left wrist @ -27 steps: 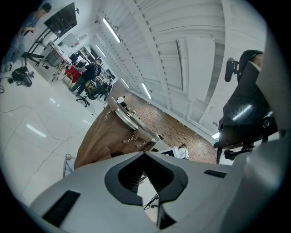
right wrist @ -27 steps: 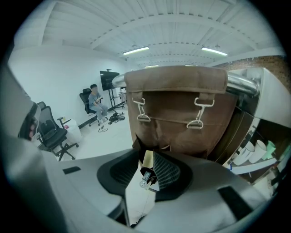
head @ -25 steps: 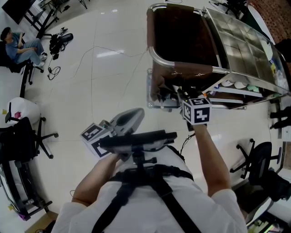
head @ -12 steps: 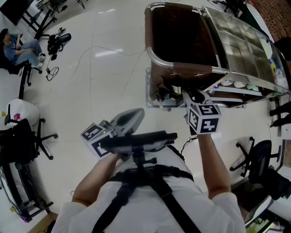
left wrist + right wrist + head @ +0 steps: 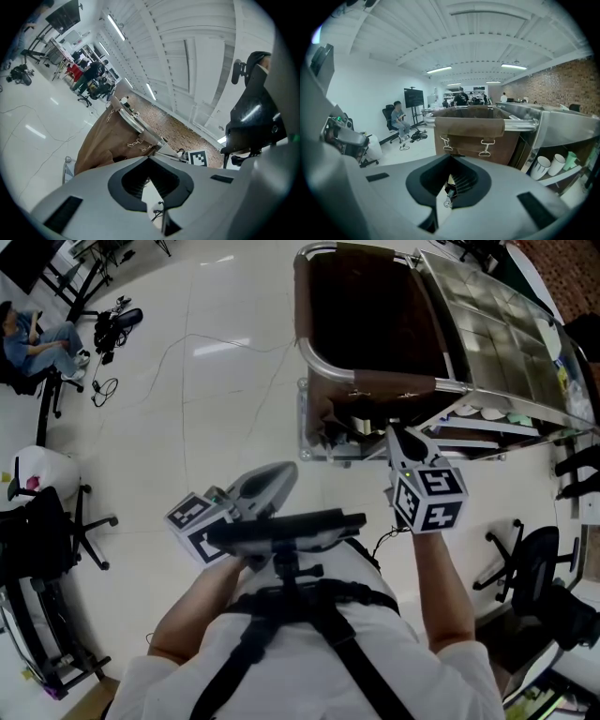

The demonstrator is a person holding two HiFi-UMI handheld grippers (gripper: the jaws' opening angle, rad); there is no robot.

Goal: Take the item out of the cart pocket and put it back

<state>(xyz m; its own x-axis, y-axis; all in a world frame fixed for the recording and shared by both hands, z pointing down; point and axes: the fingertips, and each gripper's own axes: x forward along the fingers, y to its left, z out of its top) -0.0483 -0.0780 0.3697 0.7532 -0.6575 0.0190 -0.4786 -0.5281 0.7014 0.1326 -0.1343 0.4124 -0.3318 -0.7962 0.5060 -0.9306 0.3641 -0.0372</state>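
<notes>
Right gripper (image 5: 395, 436): jaws just closed, pinching what looks like small dark clip with shiny tip (image 5: 448, 198), clear of cart. Brown fabric cart pocket (image 5: 375, 387) near, at 11 o'clock from it; right hand nearer. Left gripper (image 5: 272, 482) closed, empty, well apart at 8 o'clock.

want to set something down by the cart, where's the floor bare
The white floor left of the brown bag is bare, apart from a thin cord. Crowded: the shelf with cups beside the bag, and the chairs at far left.
</notes>
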